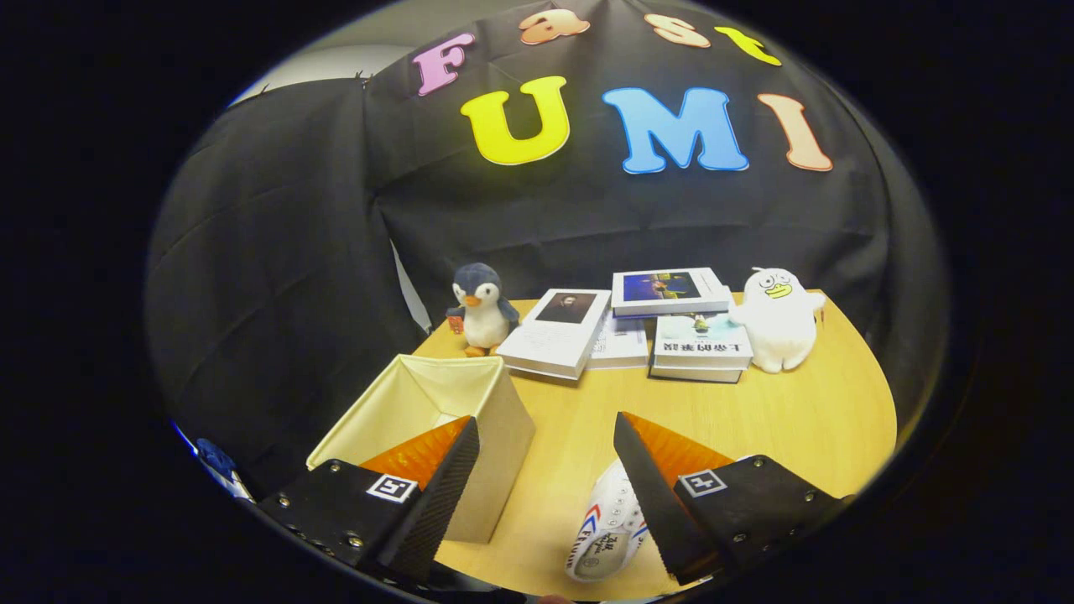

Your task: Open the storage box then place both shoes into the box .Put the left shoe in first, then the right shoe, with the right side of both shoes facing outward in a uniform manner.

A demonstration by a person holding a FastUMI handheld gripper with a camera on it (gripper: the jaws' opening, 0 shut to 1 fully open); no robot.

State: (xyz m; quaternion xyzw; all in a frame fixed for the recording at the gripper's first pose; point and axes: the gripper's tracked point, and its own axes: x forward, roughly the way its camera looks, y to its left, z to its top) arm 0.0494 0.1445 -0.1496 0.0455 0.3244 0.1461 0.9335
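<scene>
A cream fabric storage box point(436, 411) stands open-topped on the wooden table point(780, 419), partly behind my left finger point(436, 478). Its inside looks empty as far as I can see. A white shoe point(608, 528) with red and blue stripes lies on the table low down, between the fingers and partly under the right finger point(663, 486). My gripper point(545, 436) hovers above the table, open, with nothing between its fingers. Only one shoe is visible.
At the back of the table sit a penguin plush point(482, 310), several stacked books point(638, 323) and a white duck plush point(780, 319). The table's left edge runs just behind the box. Bare tabletop lies to the right of the shoe.
</scene>
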